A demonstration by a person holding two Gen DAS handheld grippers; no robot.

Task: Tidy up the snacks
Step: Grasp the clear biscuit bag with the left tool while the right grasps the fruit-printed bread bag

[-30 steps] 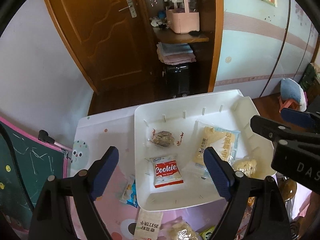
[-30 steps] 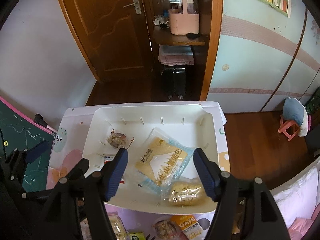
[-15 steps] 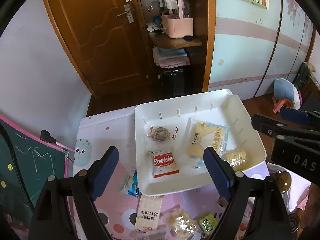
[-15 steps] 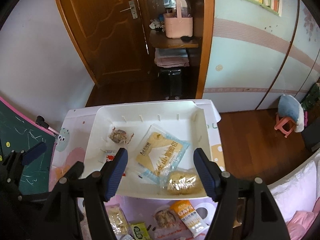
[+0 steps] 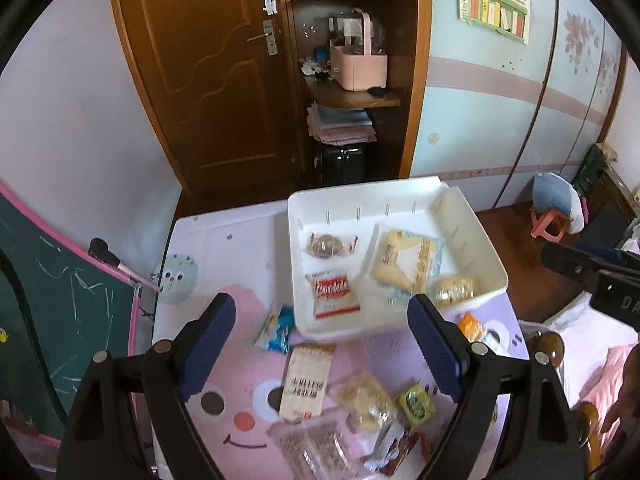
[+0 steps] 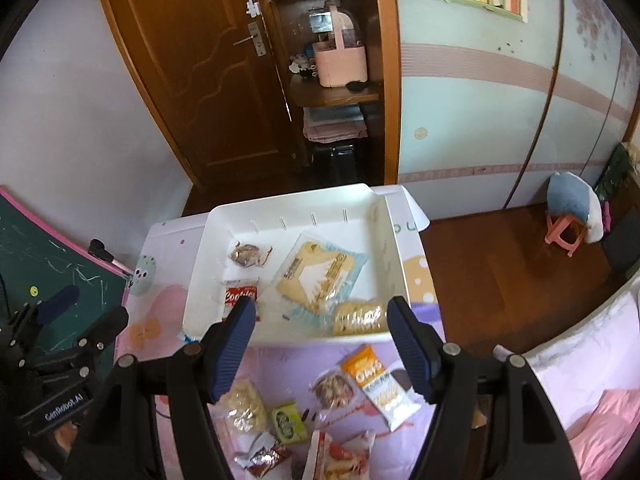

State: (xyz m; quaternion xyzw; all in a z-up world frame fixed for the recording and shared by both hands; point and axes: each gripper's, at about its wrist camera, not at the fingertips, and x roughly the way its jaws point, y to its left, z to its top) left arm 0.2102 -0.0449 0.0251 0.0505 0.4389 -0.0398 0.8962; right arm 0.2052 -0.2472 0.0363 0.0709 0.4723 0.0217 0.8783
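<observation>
A white tray (image 5: 472, 216) (image 6: 216, 216) sits at the far side of the small table. It holds a red Cookie pack (image 5: 334, 294) (image 6: 239, 292), a brown wrapped sweet (image 5: 328, 245) (image 6: 248, 255), a large yellow bread pack (image 5: 404, 264) (image 6: 316, 276) and a clear pack of yellow biscuits (image 5: 454, 290) (image 6: 358, 317). Loose snacks lie in front of the tray: a beige bar (image 5: 306, 380), a green packet (image 5: 416, 400) (image 6: 286, 420), an orange oat bar (image 6: 378, 386), a blue packet (image 5: 278, 330). My left gripper (image 5: 320, 352) is open above them. My right gripper (image 6: 322, 344) is open too, with nothing held.
The table (image 5: 224, 248) has a pink cartoon cover. A green chalkboard (image 5: 48, 288) leans at its left. Bedding (image 6: 592, 360) lies to the right, with wooden floor and a small pink stool (image 6: 566, 232) beyond. A brown door (image 5: 208, 80) and shelves stand behind.
Both grippers have drawn back and up from the tray. The tray looks smaller and farther, and the loose snacks in front of it have come into view. Neither gripper has taken anything.
</observation>
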